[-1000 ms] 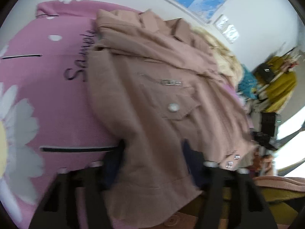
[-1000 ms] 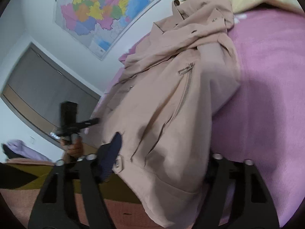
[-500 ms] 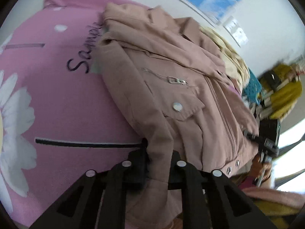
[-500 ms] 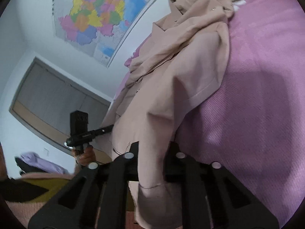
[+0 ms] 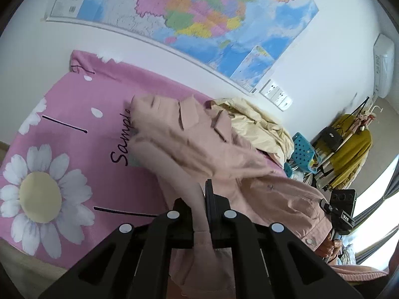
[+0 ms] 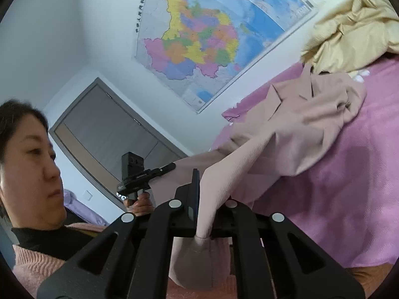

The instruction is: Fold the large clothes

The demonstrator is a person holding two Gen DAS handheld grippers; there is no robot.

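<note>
1. Pink daisy bedspread (image 5: 62,154) under a big wall map (image 5: 199,15), and a dusty-pink jacket (image 5: 199,149) lies across it.
2. Left gripper (image 5: 202,206) is pinching the jacket's near hem, fabric clamped between its fingers.
3. Right gripper (image 6: 204,206) is clamped on the near hem too, cloth bunched through it.
4. Collar end lies far, by the wall; the jacket's long axis runs straight away from both grippers, so I'd judge the fold goes hem toward collar.
</note>
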